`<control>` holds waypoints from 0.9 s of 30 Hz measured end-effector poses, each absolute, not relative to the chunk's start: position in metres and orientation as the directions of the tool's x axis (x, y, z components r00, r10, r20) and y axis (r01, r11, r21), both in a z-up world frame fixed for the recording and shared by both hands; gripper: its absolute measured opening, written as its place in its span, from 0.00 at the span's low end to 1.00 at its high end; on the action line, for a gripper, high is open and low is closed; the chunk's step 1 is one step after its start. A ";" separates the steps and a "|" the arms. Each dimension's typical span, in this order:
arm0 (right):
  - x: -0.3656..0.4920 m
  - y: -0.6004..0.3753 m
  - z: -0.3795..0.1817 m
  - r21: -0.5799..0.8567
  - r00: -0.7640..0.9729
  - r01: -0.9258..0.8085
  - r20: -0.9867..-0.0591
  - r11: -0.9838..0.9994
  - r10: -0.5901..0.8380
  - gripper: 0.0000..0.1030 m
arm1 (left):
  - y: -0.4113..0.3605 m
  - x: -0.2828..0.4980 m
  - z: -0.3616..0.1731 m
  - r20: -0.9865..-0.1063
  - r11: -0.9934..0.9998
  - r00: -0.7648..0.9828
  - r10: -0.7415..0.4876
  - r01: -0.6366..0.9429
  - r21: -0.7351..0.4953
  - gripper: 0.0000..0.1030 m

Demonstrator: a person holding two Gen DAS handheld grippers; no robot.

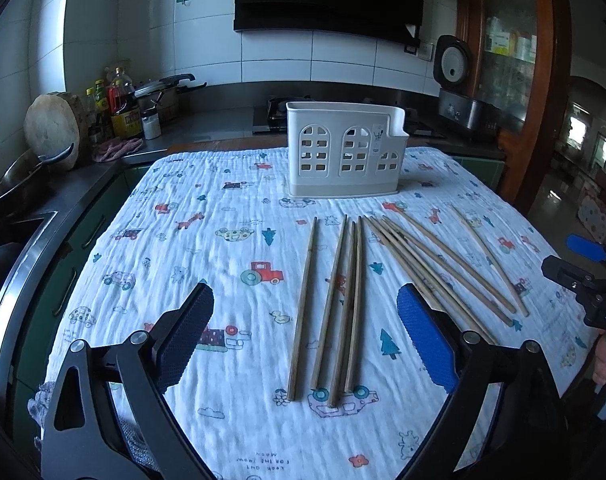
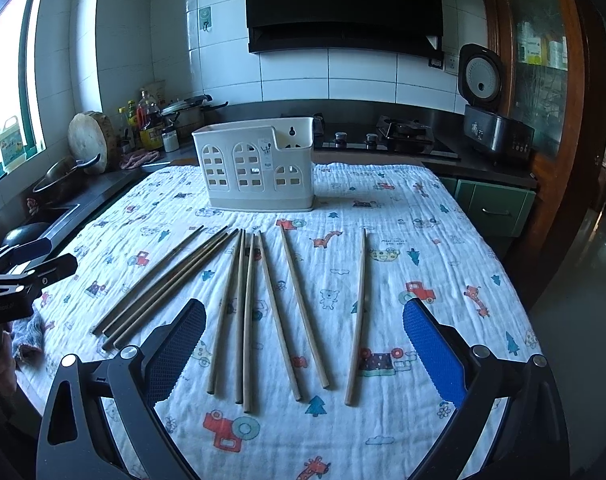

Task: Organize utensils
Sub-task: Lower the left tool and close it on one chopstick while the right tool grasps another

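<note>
The left gripper (image 1: 305,334) and right gripper (image 2: 303,350) are hovering with jaws spread wide and nothing between the pads. The wooden chopsticks (image 2: 245,316) are lying loose on the printed cloth (image 2: 403,264), in front of the white utensil holder (image 2: 257,164), which is standing upright at the cloth's far edge.

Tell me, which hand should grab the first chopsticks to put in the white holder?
Probably the left. The left gripper is open with four chopsticks lying straight between its fingers, and the holder stands right ahead. The right gripper, also open, faces a looser spread.
</note>
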State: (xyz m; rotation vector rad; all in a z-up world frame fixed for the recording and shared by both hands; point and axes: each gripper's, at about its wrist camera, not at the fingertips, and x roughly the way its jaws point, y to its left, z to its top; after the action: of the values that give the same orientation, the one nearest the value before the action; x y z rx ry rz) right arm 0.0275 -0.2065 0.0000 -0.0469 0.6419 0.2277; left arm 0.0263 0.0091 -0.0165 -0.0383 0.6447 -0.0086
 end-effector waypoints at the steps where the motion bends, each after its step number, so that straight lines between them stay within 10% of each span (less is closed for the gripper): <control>1: 0.030 -0.207 -0.001 0.021 0.775 -0.224 -0.603 0.974 0.191 0.93 | 0.010 0.029 -0.019 -0.606 0.999 0.795 -0.017 -0.004 -0.034 0.86; 17: 0.069 -0.227 -0.035 0.036 0.697 -0.209 -0.695 0.977 0.174 0.70 | 0.014 0.076 -0.072 -0.736 0.994 0.668 -0.108 0.078 -0.075 0.25; 27: 0.083 -0.233 -0.054 0.050 0.663 -0.190 -0.730 0.981 0.165 0.52 | 0.016 0.095 -0.095 -0.774 0.994 0.623 -0.113 0.073 -0.086 0.10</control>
State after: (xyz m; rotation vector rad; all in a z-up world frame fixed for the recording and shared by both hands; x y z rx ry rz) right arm 0.0827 -0.2335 -0.0543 -0.0316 0.8219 0.2005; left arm 0.0945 0.0159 -0.0946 -0.0479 0.8920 -0.1072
